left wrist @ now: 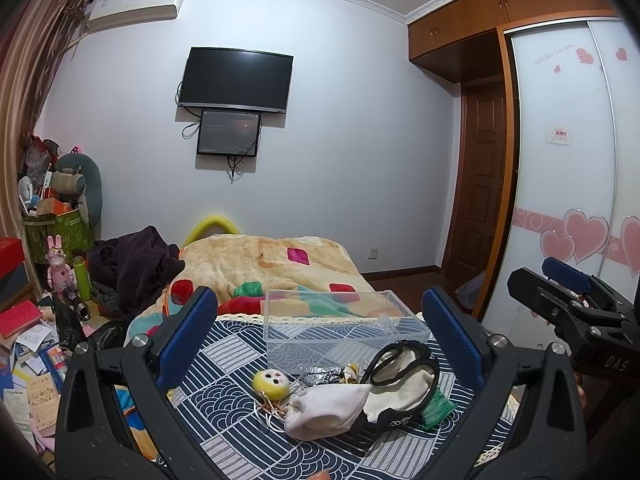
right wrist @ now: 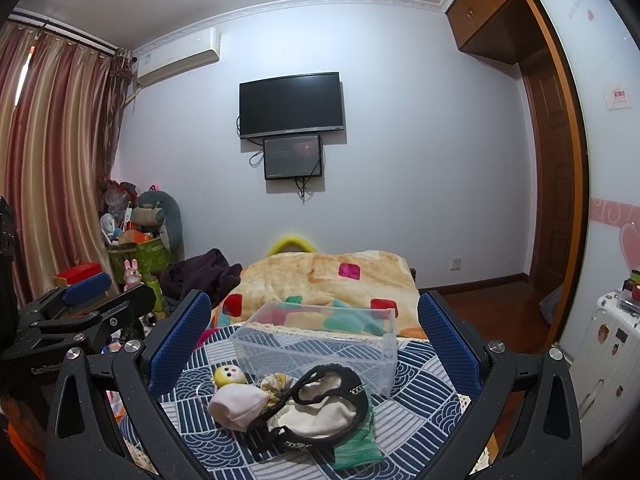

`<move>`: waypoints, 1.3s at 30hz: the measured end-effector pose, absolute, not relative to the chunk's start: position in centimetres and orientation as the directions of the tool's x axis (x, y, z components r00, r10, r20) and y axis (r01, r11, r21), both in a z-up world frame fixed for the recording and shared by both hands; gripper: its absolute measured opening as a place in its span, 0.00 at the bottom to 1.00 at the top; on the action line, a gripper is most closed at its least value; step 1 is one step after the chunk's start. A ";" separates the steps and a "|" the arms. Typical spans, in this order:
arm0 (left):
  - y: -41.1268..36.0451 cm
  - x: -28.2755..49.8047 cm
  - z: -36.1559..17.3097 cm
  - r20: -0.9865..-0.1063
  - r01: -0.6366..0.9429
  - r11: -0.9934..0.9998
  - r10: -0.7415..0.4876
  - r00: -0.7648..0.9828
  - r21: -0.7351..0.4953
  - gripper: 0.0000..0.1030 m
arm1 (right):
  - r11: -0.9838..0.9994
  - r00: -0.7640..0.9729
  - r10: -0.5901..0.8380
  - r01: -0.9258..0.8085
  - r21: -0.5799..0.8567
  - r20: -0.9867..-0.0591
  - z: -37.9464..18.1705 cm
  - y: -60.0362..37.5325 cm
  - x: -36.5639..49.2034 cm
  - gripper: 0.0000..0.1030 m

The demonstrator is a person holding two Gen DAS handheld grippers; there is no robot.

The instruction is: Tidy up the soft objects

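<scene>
A heap of soft things lies on the blue patterned cloth (left wrist: 224, 412): a white sock (left wrist: 328, 404), a cream cloth with black trim (left wrist: 404, 384), a green cloth (left wrist: 438, 408), a yellow plush ball (left wrist: 271, 383) and a silver scrunchie (left wrist: 320, 374). Behind them stands an empty clear plastic box (left wrist: 340, 328). My left gripper (left wrist: 320, 320) is open and empty above the heap. My right gripper (right wrist: 314, 328) is open and empty, also above the heap: sock (right wrist: 238, 402), black-trimmed cloth (right wrist: 320, 412), green cloth (right wrist: 356, 446), plush ball (right wrist: 229, 376), box (right wrist: 320, 344).
A bed with a patchwork blanket (left wrist: 280, 268) lies beyond the cloth. Dark clothes (left wrist: 132, 264) and clutter with boxes and toys (left wrist: 56, 224) fill the left side. A wardrobe (left wrist: 568, 160) and door stand right. A white suitcase (right wrist: 604, 356) is at the right.
</scene>
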State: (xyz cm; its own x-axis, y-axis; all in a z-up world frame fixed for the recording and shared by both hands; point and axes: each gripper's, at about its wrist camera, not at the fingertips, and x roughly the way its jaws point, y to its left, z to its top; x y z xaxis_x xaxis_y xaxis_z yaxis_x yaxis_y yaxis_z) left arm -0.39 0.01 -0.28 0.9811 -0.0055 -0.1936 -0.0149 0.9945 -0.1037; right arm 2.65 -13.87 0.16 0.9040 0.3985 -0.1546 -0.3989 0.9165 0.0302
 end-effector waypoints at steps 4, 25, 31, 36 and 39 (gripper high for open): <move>0.2 -0.3 -0.2 -0.200 -0.016 0.994 -0.006 0.980 -0.109 1.00 | 0.916 0.904 0.399 -0.399 0.029 -0.155 0.1 -13.9 2.7 1.00; 4.5 6.8 -7.8 -0.454 -0.104 0.984 0.026 0.891 -0.147 0.86 | 0.925 0.871 0.380 -0.354 0.139 -0.312 -4.5 -15.1 8.3 1.00; 5.9 9.6 -11.0 -0.548 -0.148 0.976 0.038 0.835 -0.159 0.71 | 0.931 0.831 0.363 -0.336 0.141 -0.421 -7.4 -14.7 10.5 0.99; 6.0 11.3 -13.2 -0.597 -0.143 0.975 0.014 0.802 -0.168 0.62 | 0.928 0.789 0.369 -0.343 0.147 -0.491 -9.4 -14.4 11.6 0.78; 5.9 12.3 -14.2 -0.621 -0.136 0.975 -0.002 0.784 -0.176 0.57 | 0.926 0.759 0.372 -0.339 0.165 -0.534 -10.6 -14.6 12.3 0.72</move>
State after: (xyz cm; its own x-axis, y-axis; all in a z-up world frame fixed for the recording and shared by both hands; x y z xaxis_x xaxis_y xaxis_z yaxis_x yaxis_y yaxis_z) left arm 12.30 5.92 -14.19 0.7839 -0.0023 -0.6209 -0.1365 0.9749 -0.1759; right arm 12.31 -14.56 -10.61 0.7588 0.3725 -0.5343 -0.3386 0.9264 0.1649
